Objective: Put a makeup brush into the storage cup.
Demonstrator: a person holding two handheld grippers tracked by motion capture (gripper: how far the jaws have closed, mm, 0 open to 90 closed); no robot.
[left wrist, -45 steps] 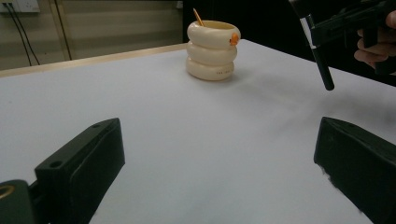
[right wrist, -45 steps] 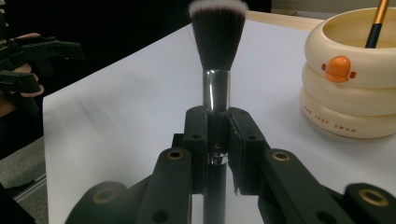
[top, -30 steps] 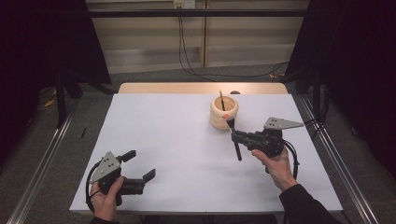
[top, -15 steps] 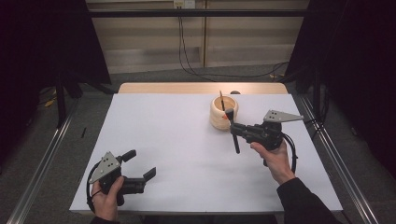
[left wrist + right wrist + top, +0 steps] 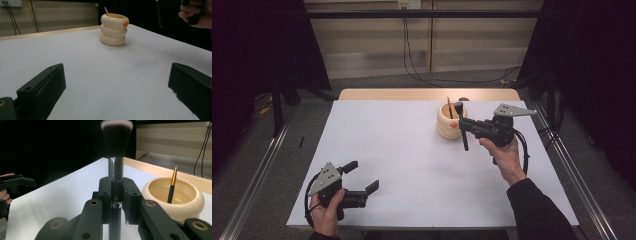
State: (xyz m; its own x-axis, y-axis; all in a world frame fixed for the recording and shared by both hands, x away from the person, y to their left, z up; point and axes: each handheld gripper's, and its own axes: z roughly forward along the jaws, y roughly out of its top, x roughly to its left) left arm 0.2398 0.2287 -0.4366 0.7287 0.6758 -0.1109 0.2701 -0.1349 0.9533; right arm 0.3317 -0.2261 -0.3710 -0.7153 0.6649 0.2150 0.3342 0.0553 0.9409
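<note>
The right hand-held gripper (image 5: 116, 195) pinches a big makeup brush (image 5: 116, 142) tight, up in the air just beside the cream cup (image 5: 448, 121). A thin brush (image 5: 172, 185) stands in the cup. The left hand-held gripper (image 5: 361, 176) is spread wide, low over the white worktop (image 5: 412, 160).

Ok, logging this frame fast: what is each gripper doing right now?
Left gripper: open, holding nothing, low over the table.
Right gripper: shut on the makeup brush, beside the cream holder.
</note>
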